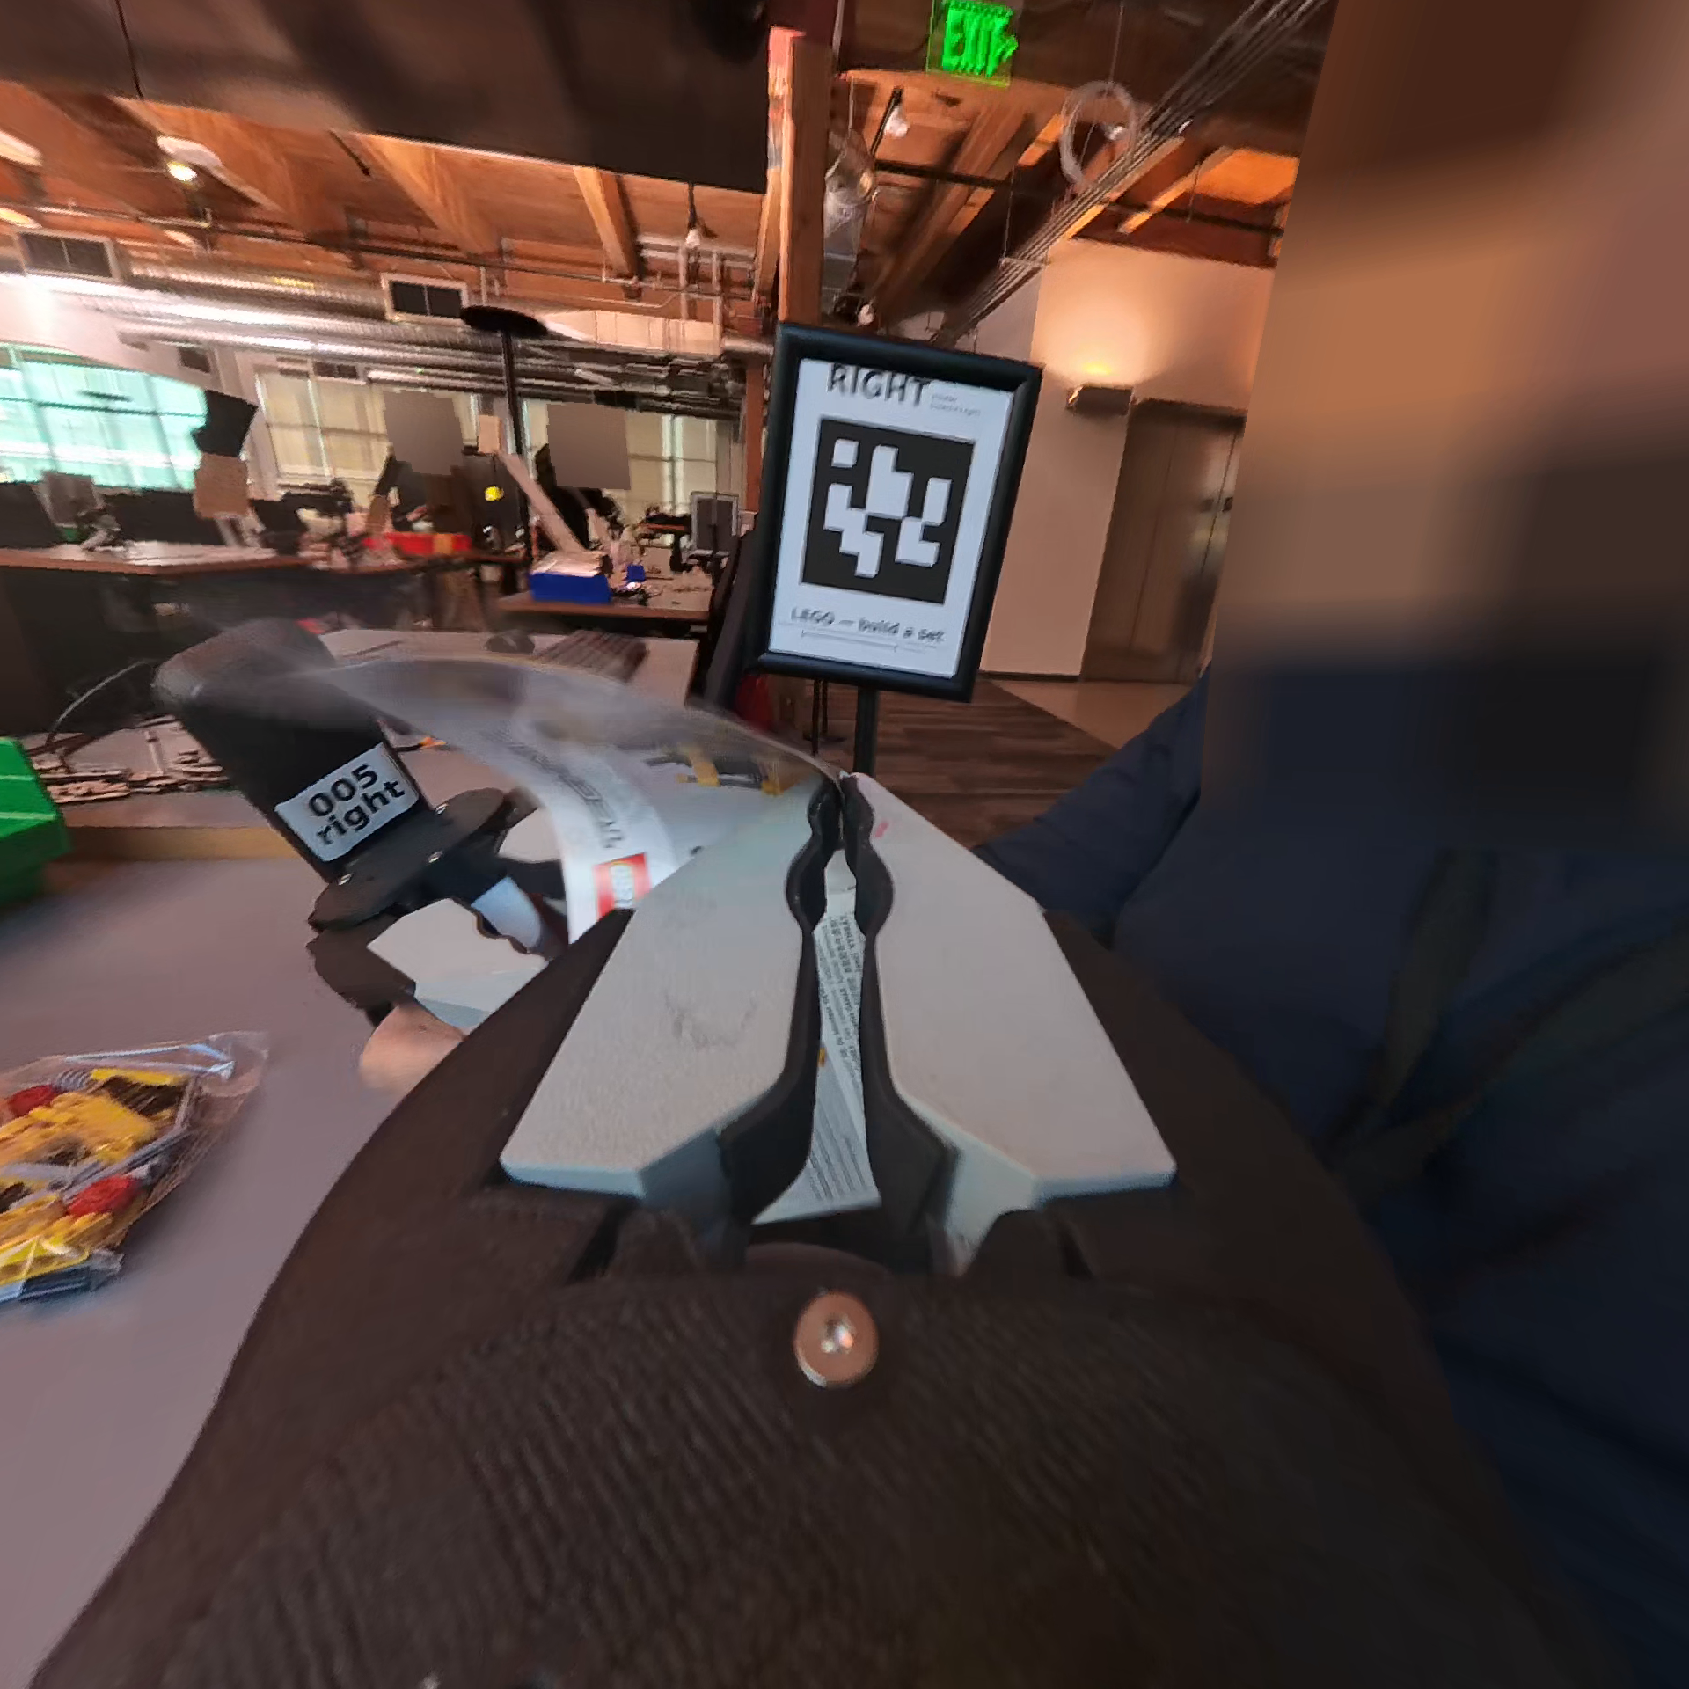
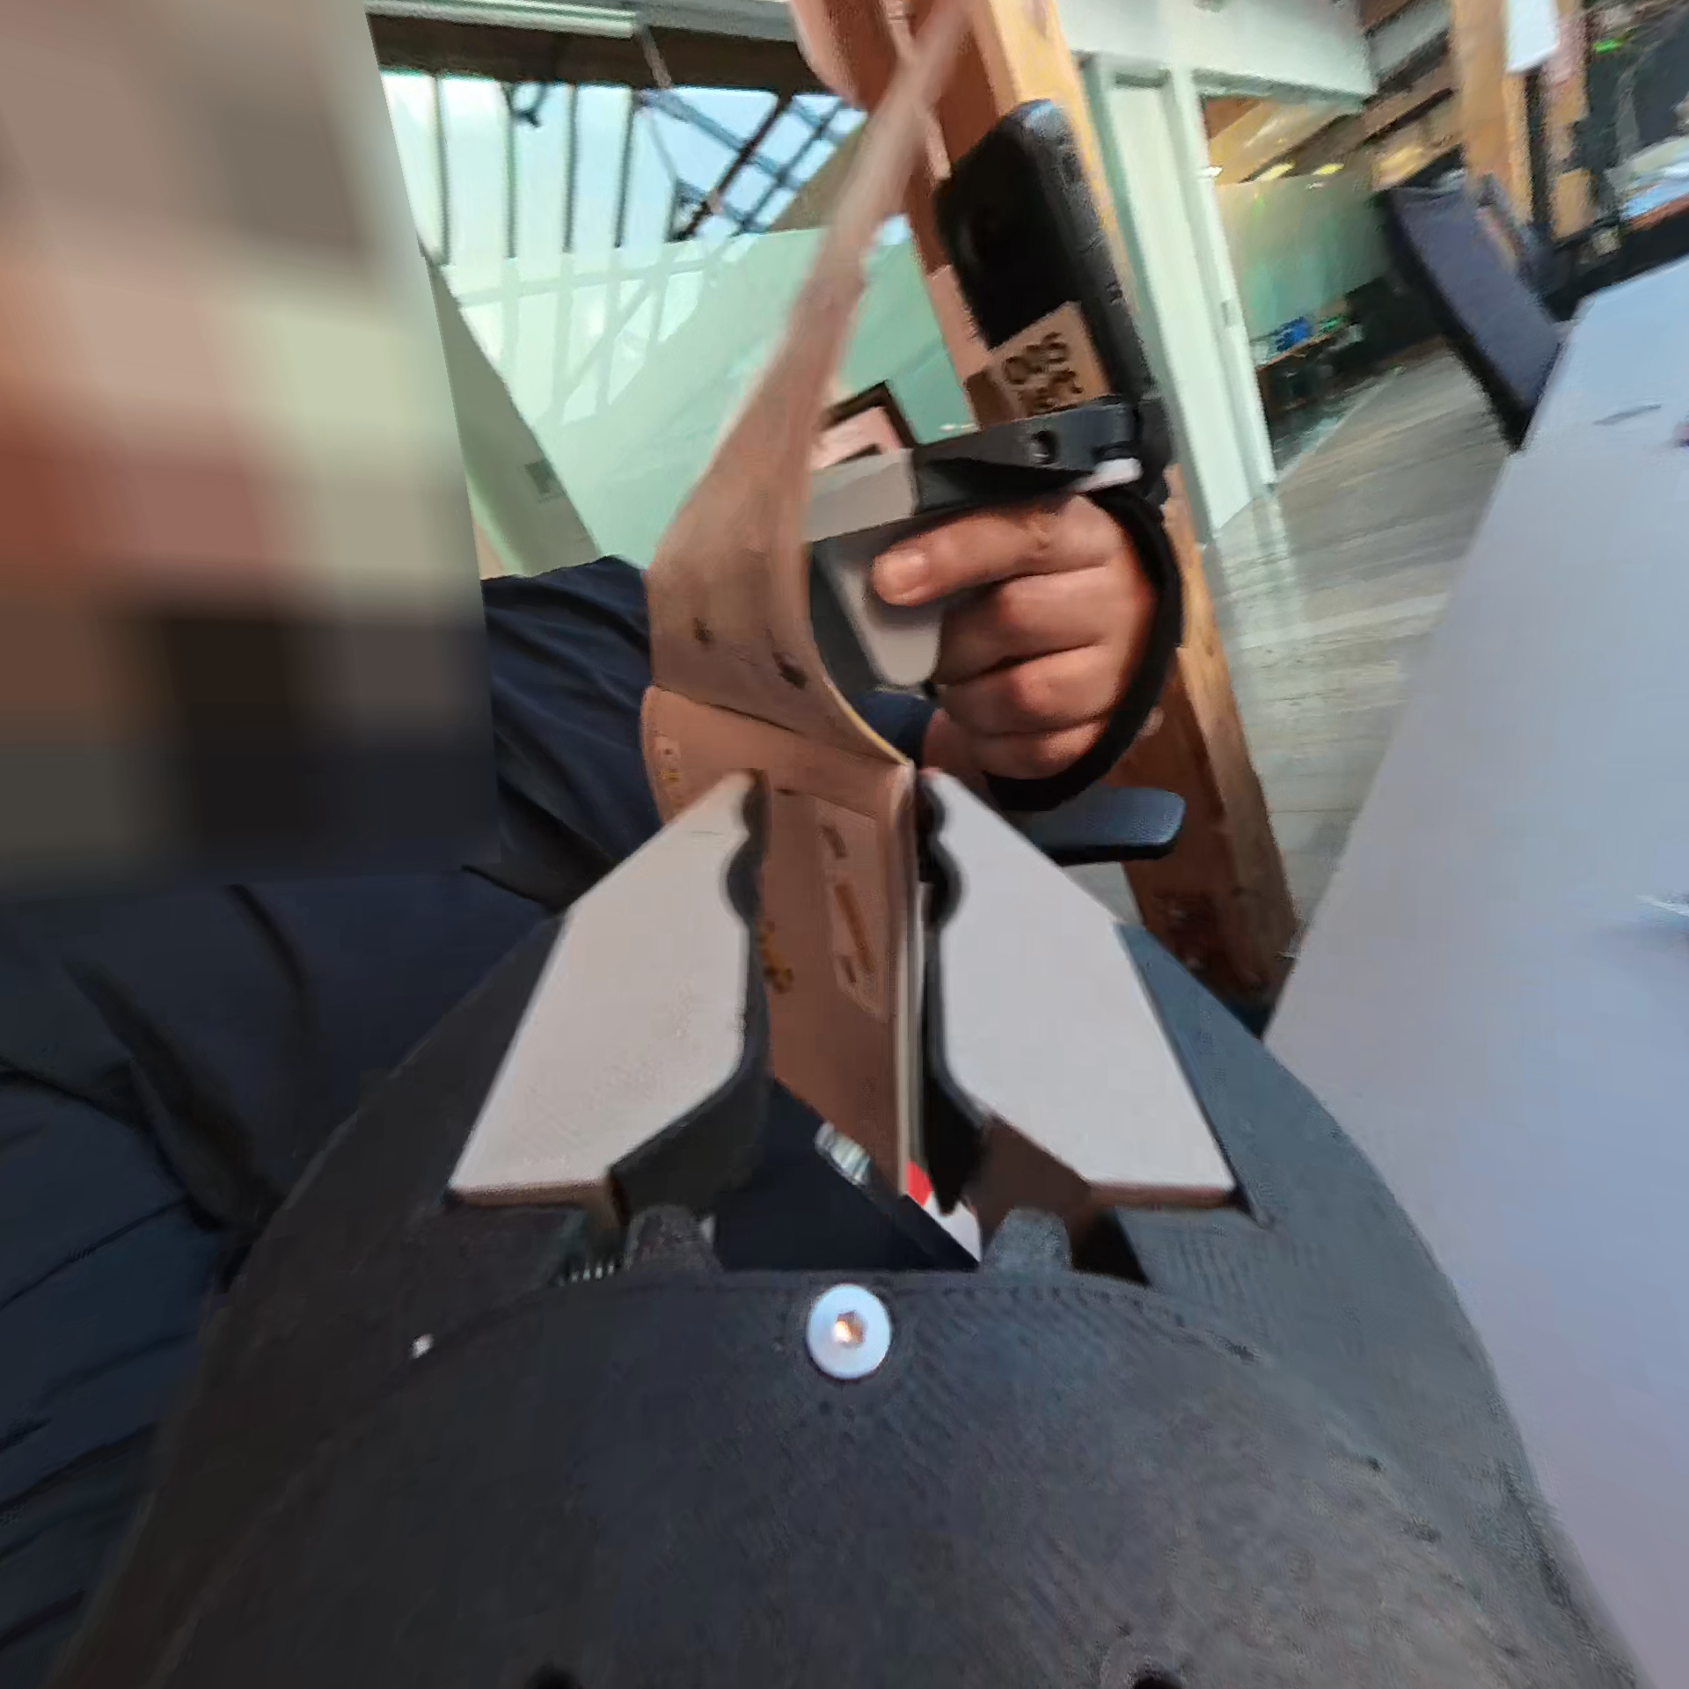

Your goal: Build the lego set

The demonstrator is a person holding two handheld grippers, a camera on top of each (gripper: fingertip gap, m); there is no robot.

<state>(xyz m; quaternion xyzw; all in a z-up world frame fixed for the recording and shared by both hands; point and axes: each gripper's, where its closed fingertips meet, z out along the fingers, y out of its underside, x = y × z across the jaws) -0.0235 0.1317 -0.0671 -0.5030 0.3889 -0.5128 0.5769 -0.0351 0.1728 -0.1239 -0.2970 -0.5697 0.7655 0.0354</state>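
Booklet: the instruction booklet (image 1: 640, 804) is in the air above the bench (image 1: 183, 960), bent in an arch between my two grippers.
Left gripper: my left gripper (image 1: 843, 804) is clenched on one edge of the booklet; the paper runs down the narrow gap between the fingers (image 1: 704, 1033).
Right gripper: my right gripper (image 2: 841, 795) has a visible gap between its tips; the folded booklet (image 2: 823, 914) stands in this gap and lies against the right finger (image 2: 1033, 1024). If the fingers really press it, I cannot tell.
Right gripper from the left view: its black body (image 1: 302, 759) is to the left, with the booklet curving away from it.
Left gripper from the right view: my hand (image 2: 1024, 640) holds its handle (image 2: 1042, 411) behind the raised page.
Bag: a clear bag of yellow, red and black bricks (image 1: 82, 1152) lies on the bench, at the left, apart from both grippers.
Sign: a framed sign with a black and white marker (image 1: 891, 512) stands behind the bench.
Clothing: a dark blue sleeve (image 1: 1371, 960) is at the right.
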